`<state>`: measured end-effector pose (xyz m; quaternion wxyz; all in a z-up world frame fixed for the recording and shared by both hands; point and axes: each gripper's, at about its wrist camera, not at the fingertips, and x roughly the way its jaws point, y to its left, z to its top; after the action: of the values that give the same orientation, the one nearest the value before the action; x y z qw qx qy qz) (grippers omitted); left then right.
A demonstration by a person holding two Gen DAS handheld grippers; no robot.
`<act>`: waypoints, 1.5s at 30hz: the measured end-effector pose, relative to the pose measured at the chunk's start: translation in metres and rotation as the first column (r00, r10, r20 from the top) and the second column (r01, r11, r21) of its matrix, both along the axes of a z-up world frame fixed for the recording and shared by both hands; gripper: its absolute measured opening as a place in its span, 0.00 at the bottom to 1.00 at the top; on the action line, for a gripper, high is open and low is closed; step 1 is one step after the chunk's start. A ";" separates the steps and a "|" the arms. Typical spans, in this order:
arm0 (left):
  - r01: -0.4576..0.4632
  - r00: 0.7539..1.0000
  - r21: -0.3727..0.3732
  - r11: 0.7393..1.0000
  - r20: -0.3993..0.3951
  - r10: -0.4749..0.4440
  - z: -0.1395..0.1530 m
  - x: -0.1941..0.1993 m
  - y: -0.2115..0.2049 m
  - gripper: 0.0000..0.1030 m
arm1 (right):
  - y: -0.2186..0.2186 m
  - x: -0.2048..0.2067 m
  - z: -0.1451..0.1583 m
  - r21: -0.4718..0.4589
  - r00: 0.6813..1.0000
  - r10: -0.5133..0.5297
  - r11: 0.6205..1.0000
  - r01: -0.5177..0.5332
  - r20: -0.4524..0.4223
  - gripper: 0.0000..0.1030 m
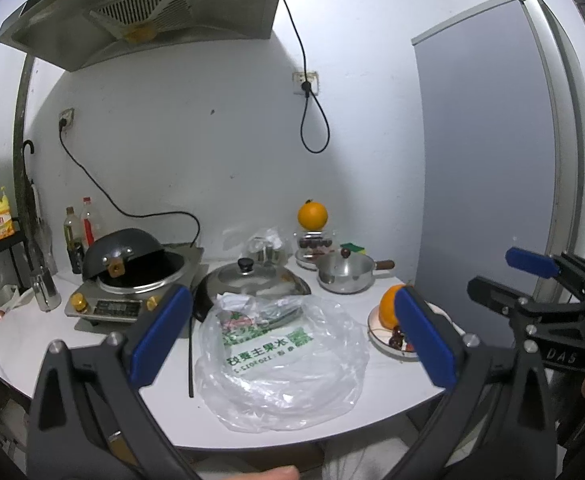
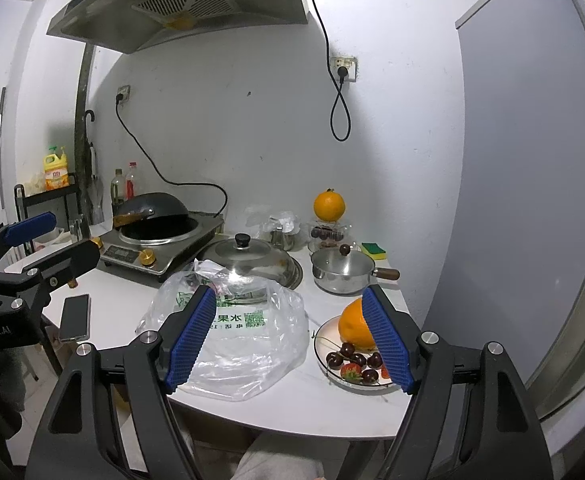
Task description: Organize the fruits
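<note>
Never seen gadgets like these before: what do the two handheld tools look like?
Each tool is a black frame with silver bolt heads and two long fingers faced with ribbed blue pads. The left tool and right tool match. White lettering marks their sides.

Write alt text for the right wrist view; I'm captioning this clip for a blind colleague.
The open right gripper hovers empty above a white counter holding a crumpled plastic bag and a plate of cherries, a strawberry and an orange. Behind stand a steel pot and induction cooker.
</note>
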<state>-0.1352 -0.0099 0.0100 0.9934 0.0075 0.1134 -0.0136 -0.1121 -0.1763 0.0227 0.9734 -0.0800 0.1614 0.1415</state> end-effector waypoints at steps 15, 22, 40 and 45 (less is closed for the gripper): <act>-0.001 1.000 0.002 1.000 0.002 0.001 0.000 0.000 -0.002 0.99 | -0.001 -0.004 0.001 0.010 1.000 -0.007 1.000 0.007 0.004 0.76; -0.001 1.000 0.004 1.000 0.002 0.001 0.000 -0.001 -0.002 0.99 | -0.001 -0.004 0.001 0.013 1.000 -0.009 1.000 0.009 -0.001 0.76; 0.005 1.000 0.003 1.000 -0.003 -0.005 0.000 -0.001 -0.005 0.99 | -0.004 -0.004 0.002 0.022 1.000 -0.020 1.000 0.020 -0.006 0.76; 0.004 1.000 0.003 1.000 -0.003 -0.004 0.000 0.000 -0.005 0.99 | -0.004 -0.003 0.001 0.022 1.000 -0.020 1.000 0.020 -0.007 0.76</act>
<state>-0.1354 -0.0151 0.0096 0.9932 0.0092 0.1149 -0.0154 -0.1155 -0.1806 0.0241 0.9750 -0.0671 0.1640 0.1337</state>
